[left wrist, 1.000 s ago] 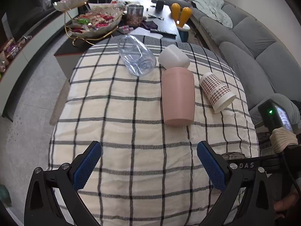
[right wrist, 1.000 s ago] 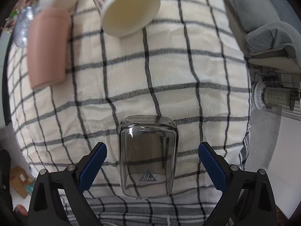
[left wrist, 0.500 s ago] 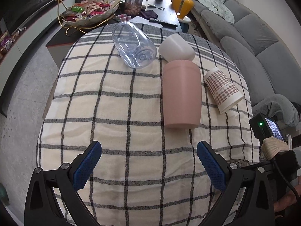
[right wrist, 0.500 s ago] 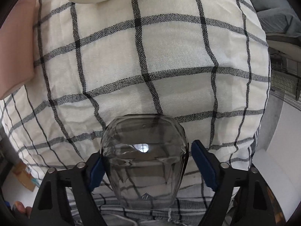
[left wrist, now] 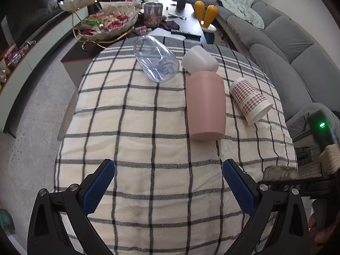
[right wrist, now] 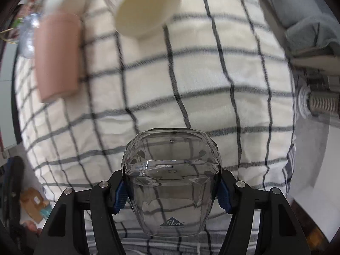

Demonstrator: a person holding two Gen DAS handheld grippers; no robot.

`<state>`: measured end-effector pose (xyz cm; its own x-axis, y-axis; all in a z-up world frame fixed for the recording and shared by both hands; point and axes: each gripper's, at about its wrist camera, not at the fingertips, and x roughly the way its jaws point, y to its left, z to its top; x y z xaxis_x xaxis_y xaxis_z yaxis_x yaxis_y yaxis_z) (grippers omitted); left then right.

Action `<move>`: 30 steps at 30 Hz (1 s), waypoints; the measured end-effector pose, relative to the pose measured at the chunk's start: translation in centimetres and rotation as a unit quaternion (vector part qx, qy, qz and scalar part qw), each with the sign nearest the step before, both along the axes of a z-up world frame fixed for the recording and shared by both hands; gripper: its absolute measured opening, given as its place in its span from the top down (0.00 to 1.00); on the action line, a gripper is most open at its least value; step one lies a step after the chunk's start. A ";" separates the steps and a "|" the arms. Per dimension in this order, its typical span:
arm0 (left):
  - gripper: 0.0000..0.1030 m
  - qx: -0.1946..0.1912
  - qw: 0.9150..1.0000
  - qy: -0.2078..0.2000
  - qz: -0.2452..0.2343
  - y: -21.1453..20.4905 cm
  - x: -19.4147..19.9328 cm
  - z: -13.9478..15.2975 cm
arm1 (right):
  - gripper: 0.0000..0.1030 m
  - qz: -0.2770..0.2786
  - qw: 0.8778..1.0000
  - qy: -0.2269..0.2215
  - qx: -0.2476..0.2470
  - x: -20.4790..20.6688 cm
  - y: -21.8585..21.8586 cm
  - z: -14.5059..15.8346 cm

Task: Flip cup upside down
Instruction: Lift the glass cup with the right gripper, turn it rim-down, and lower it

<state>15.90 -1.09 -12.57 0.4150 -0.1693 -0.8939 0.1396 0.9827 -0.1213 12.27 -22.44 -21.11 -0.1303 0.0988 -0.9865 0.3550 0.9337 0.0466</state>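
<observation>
My right gripper (right wrist: pixel 171 193) is shut on a clear glass cup (right wrist: pixel 171 182), its blue pads (right wrist: pixel 120 197) pressed on both sides, and holds it above the checked tablecloth (right wrist: pixel 212 74). The view is blurred by motion. In the left wrist view the same cup (left wrist: pixel 278 173) shows at the right edge, held by the right gripper. My left gripper (left wrist: pixel 169 188) is open and empty above the near part of the cloth. A pink cup (left wrist: pixel 205 104), a houndstooth paper cup (left wrist: pixel 249 101), a white cup (left wrist: pixel 199 60) and a clear plastic cup (left wrist: pixel 156 60) lie on their sides.
A dark table behind holds a tiered snack tray (left wrist: pixel 104 23), a jar (left wrist: pixel 153 14) and yellow objects (left wrist: pixel 206 13). A grey sofa (left wrist: pixel 286 48) runs along the right. A heater (right wrist: pixel 318 104) stands beyond the table's right edge.
My right gripper closed on the clear glass cup and lifted it off the cloth, pulling back so more of the table shows. My left gripper stayed open and drifted slightly.
</observation>
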 end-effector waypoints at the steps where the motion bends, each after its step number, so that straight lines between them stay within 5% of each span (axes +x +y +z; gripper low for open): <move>1: 0.00 -0.002 1.000 -0.005 0.004 0.2 -0.2 0.2 | 0.35 0.001 1.000 -0.030 0.000 -0.3 0.0 1.2; 6: 0.00 -0.017 0.998 -0.050 0.036 2.0 -1.8 0.7 | 0.35 0.036 0.981 -0.184 -0.045 -1.2 2.5 5.4; 13: 0.00 -0.003 0.989 -0.122 0.083 3.9 -2.9 -1.0 | 0.35 0.024 0.911 -0.393 -0.121 0.4 3.2 9.3; 18: 0.00 0.007 0.987 -0.124 0.104 4.8 -3.1 -2.3 | 0.35 0.013 0.872 -0.460 -0.164 0.1 4.7 8.4; 23: 0.00 0.030 0.987 -0.130 0.089 3.7 -3.8 -2.9 | 0.35 0.014 0.865 -0.471 -0.173 0.3 5.1 6.7; 30: 0.00 0.046 0.988 -0.126 0.075 2.8 -4.2 -3.2 | 0.35 0.002 0.882 -0.442 -0.163 0.8 4.0 4.0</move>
<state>11.68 1.68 -15.81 0.6399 -0.0123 -0.7683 0.0062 0.9999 -0.0109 13.11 -18.40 -17.11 0.7048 -0.2075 -0.6784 0.3111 0.9498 0.0327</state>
